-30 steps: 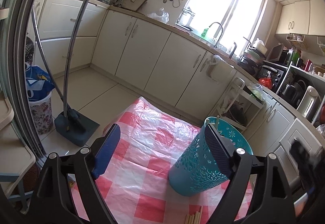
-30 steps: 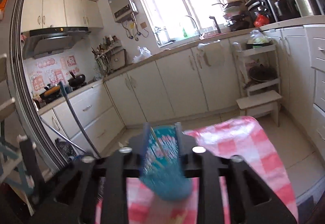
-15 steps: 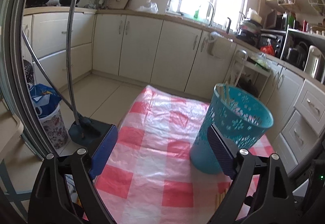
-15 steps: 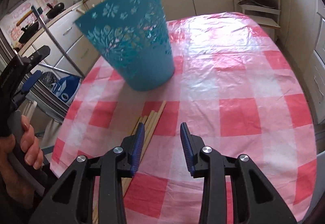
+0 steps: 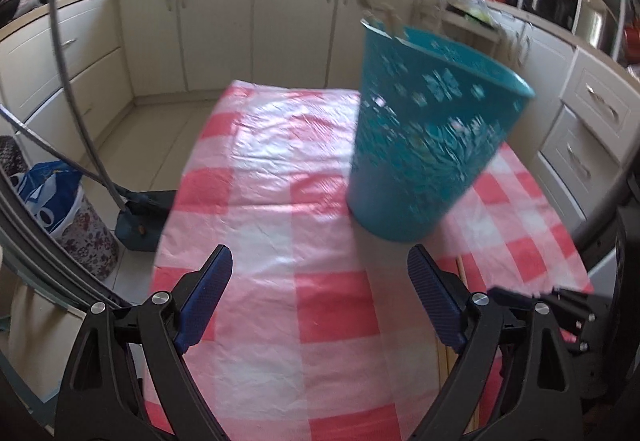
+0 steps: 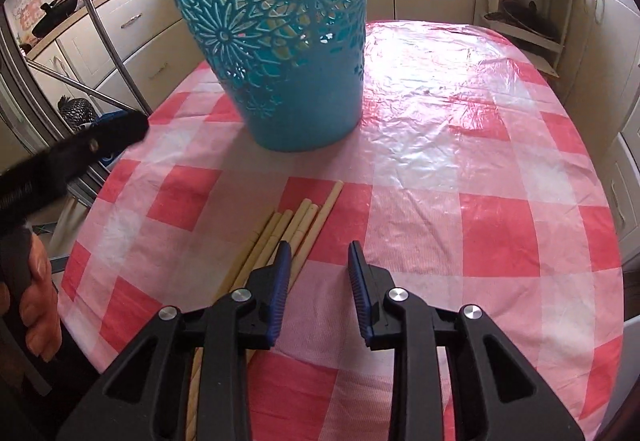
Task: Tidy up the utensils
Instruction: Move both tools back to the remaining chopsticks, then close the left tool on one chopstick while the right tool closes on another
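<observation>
Left wrist view: a pink checked tablecloth (image 5: 304, 201) covers the table, cupboards behind; a teal basket (image 5: 420, 145) stands at one o'clock. The left gripper (image 5: 320, 293) tilts down, spread wide, empty.

Right wrist view: chopsticks (image 6: 288, 237) lie at six o'clock below the basket (image 6: 280, 53). The right gripper (image 6: 316, 273) angles down, jaws closing on nothing, beside them.

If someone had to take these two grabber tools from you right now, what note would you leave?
Left gripper: wide open, empty, above the red-and-white checked tablecloth.
Right gripper: empty, jaws closing, just right of the loose pale wooden chopsticks.
Teal cut-out plastic basket: upright behind the chopsticks, some sticks already visible inside.
Left to do: pick up the chopsticks on the cloth and drop them into the basket.
</observation>
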A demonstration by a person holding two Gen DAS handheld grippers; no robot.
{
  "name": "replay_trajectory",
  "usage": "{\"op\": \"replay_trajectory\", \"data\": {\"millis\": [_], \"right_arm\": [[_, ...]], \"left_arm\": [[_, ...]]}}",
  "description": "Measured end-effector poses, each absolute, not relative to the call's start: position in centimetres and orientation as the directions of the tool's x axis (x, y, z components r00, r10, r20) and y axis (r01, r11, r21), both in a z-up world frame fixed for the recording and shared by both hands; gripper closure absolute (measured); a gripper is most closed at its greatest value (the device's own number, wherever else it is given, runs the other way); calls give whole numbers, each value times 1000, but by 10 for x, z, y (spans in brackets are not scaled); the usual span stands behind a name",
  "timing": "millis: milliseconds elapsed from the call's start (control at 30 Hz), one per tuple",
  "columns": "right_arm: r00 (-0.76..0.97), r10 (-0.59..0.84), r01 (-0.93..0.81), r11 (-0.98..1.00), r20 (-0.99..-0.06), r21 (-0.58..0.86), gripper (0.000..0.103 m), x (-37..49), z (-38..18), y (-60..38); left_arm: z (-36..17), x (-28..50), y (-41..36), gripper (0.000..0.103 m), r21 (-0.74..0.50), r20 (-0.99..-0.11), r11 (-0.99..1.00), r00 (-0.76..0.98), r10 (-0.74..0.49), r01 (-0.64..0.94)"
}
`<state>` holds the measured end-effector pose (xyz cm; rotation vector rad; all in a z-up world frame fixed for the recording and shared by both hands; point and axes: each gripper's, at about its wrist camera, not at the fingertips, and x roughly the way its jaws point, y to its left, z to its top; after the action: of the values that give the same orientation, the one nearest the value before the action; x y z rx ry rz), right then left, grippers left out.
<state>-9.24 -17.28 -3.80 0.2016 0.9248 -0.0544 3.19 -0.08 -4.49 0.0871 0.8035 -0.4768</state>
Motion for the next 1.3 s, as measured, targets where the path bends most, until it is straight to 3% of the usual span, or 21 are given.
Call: {"op": "replay_trajectory", "data": {"millis": [300,900,1000,1067,1133,1300], "right_arm": [[579,-10,98,994,-815,57,83,-89,-39,-172],[579,5,89,994,-816,70,83,-94,-39,-180],[580,5,91,993,-814,71,83,-94,-39,-180],[582,3,91,993,-813,69,83,-94,-39,-180],[583,3,88,994,-813,67,83,-93,-39,-180],[584,30,53,996,-811,76,83,-91,-39,-177]], "left_arm": [[-75,15,-34,18,-123,-796,798,421,-434,590],[-97,3,-58,20,13,-847,769,416,-331,639],[-93,3,-59,42,10,-840,763,419,-345,646],[-91,3,-59,71,2,-835,759,419,-357,651],[-89,4,-59,87,-16,-834,755,408,-371,655],[-91,19,-55,98,-58,-824,785,414,-386,617]]}}
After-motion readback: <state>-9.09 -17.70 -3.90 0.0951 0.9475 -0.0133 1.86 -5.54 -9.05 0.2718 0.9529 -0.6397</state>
